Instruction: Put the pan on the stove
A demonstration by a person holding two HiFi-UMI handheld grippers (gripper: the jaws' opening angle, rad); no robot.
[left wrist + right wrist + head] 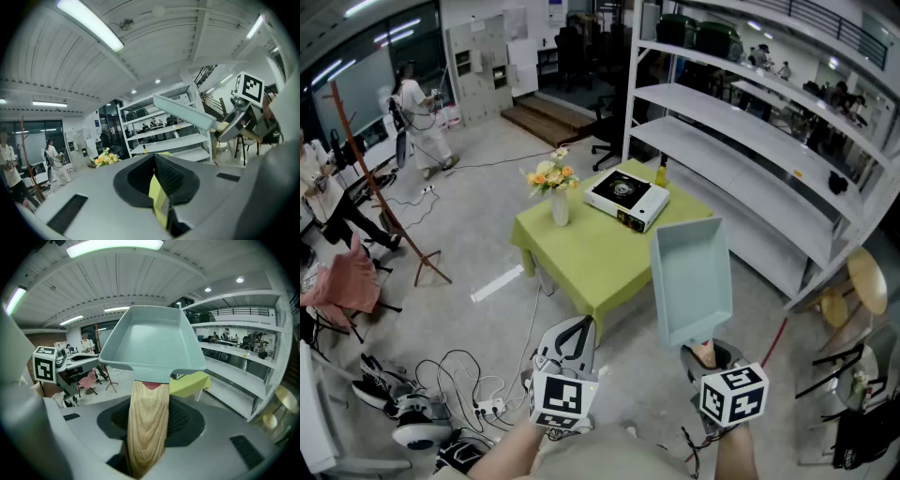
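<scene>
A pale teal square pan (pixel 689 281) hangs in the air just off the near right corner of the green table (pixel 600 253). My right gripper (pixel 708 356) is shut on its wooden handle (pixel 147 423), and the pan (pixel 147 345) tips up in front of the jaws. The stove (pixel 625 194), white with a black top, sits at the table's far right corner. My left gripper (pixel 572 339) is held low at the left, shut with nothing in it. In the left gripper view the pan (pixel 187 112) shows edge-on to the right.
A vase of flowers (pixel 555 187) stands on the table left of the stove, with a bottle (pixel 661 171) behind it. White shelving (pixel 750 141) runs along the right. Cables (pixel 459 375) lie on the floor at the left. A person (pixel 417 112) stands far left.
</scene>
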